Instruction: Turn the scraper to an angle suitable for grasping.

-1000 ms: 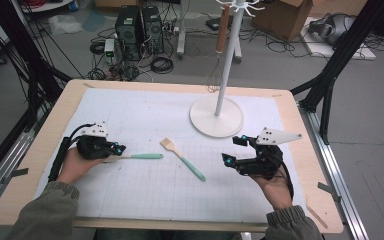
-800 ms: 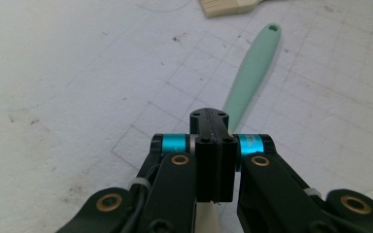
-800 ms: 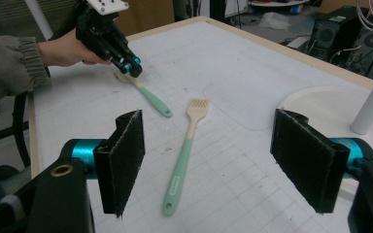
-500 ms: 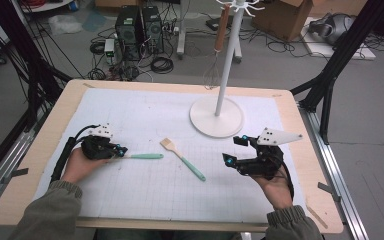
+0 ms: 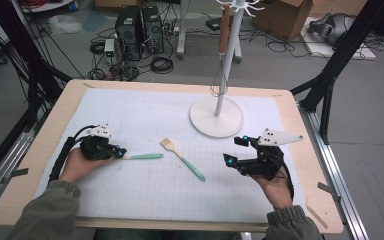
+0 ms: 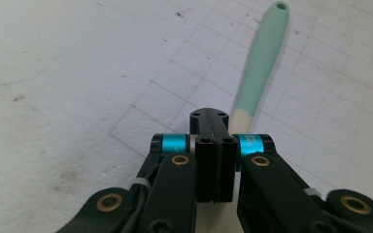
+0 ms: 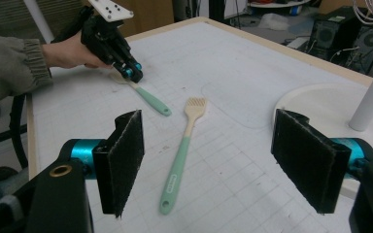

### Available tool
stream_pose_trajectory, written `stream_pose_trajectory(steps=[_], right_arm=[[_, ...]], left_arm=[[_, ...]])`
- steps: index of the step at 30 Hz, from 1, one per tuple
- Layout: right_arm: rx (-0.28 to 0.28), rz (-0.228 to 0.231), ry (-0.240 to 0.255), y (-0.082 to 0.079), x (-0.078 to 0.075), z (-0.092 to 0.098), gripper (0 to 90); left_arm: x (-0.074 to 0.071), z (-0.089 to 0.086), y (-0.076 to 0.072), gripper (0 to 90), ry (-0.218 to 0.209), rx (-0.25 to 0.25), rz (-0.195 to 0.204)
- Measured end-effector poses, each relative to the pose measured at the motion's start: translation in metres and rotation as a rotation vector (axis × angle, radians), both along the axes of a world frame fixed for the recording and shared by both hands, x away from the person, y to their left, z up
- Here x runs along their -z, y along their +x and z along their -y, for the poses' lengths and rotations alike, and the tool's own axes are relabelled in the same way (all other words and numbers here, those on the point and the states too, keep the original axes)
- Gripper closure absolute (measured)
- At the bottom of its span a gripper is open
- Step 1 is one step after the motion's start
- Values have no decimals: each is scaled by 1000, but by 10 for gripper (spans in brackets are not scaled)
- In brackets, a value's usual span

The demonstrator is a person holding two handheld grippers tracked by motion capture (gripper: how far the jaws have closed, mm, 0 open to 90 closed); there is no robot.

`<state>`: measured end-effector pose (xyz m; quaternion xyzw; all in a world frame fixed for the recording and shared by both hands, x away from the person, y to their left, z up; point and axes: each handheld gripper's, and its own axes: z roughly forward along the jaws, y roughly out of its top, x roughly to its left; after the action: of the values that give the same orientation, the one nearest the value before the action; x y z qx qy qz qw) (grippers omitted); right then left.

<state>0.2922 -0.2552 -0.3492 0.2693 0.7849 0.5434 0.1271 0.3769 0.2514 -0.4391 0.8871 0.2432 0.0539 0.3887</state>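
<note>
Mint-green silicone handle, pale cream head end: the spatula [image 5: 142, 156] lies flat on the white gridded mat [image 5: 145, 107] at the left side of the table, handle pointing toward the middle. Left gripper [image 5: 118, 152] is at the head end, jaws fully closed; the left gripper view shows the pads pressed together with the cream neck [image 6: 242, 118] coming out just beyond and beside the tips. Whether the thin blade is actually pinched between them I cannot tell (the jaws hide that part).

Handling judgement: light utensil, stiff along the handle, soft and floppy at the blade. A hold on the blade would probably let the handle droop or twist; the firmer neck or the handle is the better place to take it, and silicone should give the pads good friction.

Right gripper [image 5: 235, 150] hovers at the right of the mat, jaws wide apart, nothing between them. Ahead of it lies a second utensil, a basting brush [image 7: 180, 151] with green handle and cream bristles, well apart from the spatula. White stand [image 5: 217, 116] sits beyond, with a whisk [image 5: 218, 84] hanging from it.
</note>
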Motion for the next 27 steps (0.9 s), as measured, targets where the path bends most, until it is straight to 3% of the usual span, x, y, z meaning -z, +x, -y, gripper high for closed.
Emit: stream_pose_trajectory(steps=[6, 15, 21, 27], right_arm=[[3, -6, -4, 1, 2, 0, 267], [5, -10, -5, 2, 4, 0, 266], [10, -8, -15, 3, 4, -1, 262], [11, -9, -15, 3, 4, -1, 259]], left_arm=[[-2, 3, -8, 896, 22, 69, -28], [-4, 9, -19, 896, 40, 133, -40], [-6, 10, -21, 893, 36, 121, -30], [-13, 11, -27, 763, 10, 91, -5]])
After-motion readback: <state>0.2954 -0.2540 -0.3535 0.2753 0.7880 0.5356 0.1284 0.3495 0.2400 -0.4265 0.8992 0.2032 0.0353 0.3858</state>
